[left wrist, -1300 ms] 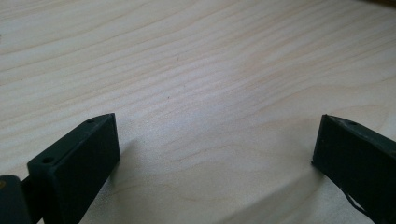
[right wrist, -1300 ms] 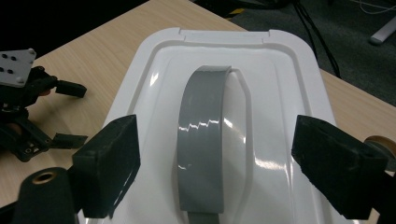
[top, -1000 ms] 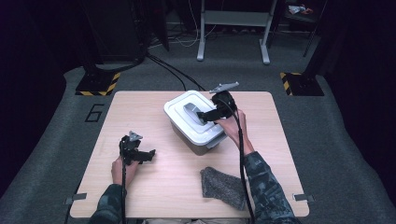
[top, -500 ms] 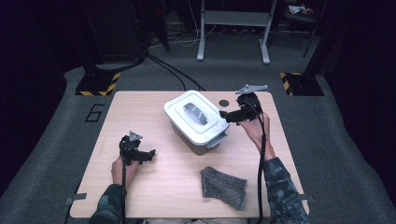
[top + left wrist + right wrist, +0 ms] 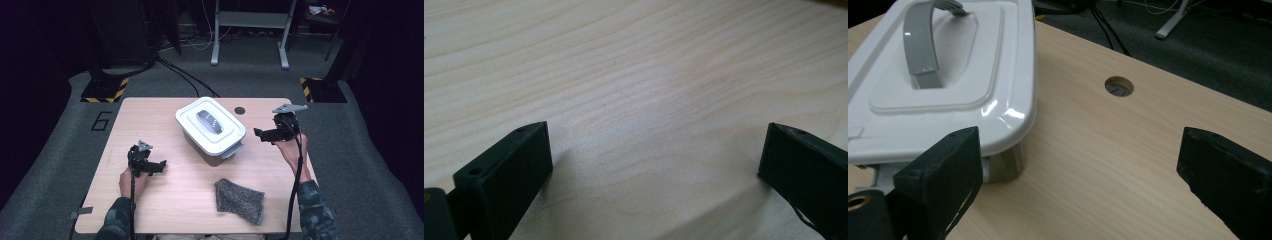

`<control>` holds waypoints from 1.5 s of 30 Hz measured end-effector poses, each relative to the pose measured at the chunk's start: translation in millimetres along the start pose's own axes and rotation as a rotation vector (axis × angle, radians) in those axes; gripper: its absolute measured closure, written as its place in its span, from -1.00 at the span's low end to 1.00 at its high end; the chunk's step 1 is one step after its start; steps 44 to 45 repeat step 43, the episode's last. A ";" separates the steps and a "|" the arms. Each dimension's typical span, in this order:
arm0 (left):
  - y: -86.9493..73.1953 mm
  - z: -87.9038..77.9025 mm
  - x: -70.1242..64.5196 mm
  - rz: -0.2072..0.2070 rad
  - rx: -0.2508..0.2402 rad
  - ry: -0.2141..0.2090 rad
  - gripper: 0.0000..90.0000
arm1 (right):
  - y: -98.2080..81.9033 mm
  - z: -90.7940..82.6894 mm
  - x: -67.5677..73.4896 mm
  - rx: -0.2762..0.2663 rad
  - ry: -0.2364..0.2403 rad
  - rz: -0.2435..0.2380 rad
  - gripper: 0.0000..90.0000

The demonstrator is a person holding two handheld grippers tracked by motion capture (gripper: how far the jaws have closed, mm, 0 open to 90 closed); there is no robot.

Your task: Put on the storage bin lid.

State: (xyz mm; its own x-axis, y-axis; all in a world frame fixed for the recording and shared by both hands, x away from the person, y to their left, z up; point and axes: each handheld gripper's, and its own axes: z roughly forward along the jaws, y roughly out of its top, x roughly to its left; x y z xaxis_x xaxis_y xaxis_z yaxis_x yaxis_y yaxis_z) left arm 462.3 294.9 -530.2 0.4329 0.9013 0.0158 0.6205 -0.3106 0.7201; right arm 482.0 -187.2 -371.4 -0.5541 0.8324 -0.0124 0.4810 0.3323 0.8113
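Observation:
A white lidded box point(image 5: 211, 129) with a grey handle point(image 5: 209, 121) stands in the middle of the wooden table point(image 5: 165, 200); the right gripper view has the box point(image 5: 943, 80) close at left. My right gripper point(image 5: 261, 134) hovers open just right of the box, its jaws wide apart and holding nothing point(image 5: 1080, 170). A grey cloth point(image 5: 239, 200) lies near the table's front edge. My left gripper point(image 5: 161, 166) rests low over bare wood at the front left, open and holding nothing point(image 5: 654, 155).
A round cable hole point(image 5: 240, 110) sits in the table behind the box, also seen in the right gripper view as a hole point(image 5: 1118, 86). A grey latch point(image 5: 235, 149) sticks out at the box's front right corner. Dark floor with cables and stands surrounds the table.
My right gripper has moved off the box lid's handle and drawn away to the right, now clear of the box. The left gripper has stayed put.

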 end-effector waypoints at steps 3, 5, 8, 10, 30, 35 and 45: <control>0.0 -0.1 -0.1 -0.002 0.001 0.000 -1.00 | -15.6 -1.2 -5.7 0.010 -0.007 0.023 -0.92; 0.0 0.0 0.0 0.000 0.000 0.000 -1.00 | -26.2 -0.1 -8.5 0.022 -0.011 0.041 -0.92; 0.0 0.0 0.0 0.000 0.000 0.000 -1.00 | -43.0 1.8 -12.1 0.039 -0.013 0.065 -0.92; -0.1 0.3 -0.2 -0.001 -0.004 0.003 -1.00 | -52.9 3.2 -13.9 0.049 -0.018 0.077 -0.92; 0.0 0.0 0.0 0.000 0.000 0.000 -1.00 | -151.6 13.3 -16.4 0.166 -0.085 0.157 -0.94; 0.0 0.0 0.0 0.000 0.000 0.000 -1.00 | -170.3 13.9 -11.9 0.172 -0.120 0.144 -0.97; 0.0 -0.1 -0.2 -0.001 0.002 -0.001 -1.00 | -184.3 13.7 -9.0 0.153 -0.144 0.146 -1.00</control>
